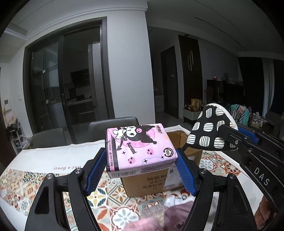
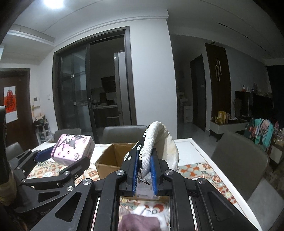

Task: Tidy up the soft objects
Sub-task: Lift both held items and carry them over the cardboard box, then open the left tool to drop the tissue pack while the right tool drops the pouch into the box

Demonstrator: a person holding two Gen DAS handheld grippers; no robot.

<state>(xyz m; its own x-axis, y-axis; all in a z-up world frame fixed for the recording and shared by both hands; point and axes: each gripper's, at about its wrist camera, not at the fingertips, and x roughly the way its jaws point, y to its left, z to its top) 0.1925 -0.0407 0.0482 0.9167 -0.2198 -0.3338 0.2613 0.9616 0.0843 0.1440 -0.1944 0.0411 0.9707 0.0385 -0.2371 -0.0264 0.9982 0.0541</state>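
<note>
My left claw [image 1: 142, 165] grips the pink tissue pack [image 1: 139, 146]; right claw [image 2: 143, 169] pinches the patterned mitt [image 2: 159, 142], both above the cardboard box [image 2: 111, 160]

Right gripper [image 2: 144, 170] clamps oven mitt [image 2: 159, 142] above cardboard box [image 2: 108, 163].

dim indoor light | ceiling lamp [image 2: 53, 2] glares top-left | fisheye edges bend, dark corners | near bottom blurred

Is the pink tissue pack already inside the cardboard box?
No, the left gripper holds the pink tissue pack in the air above the cardboard box.
</note>
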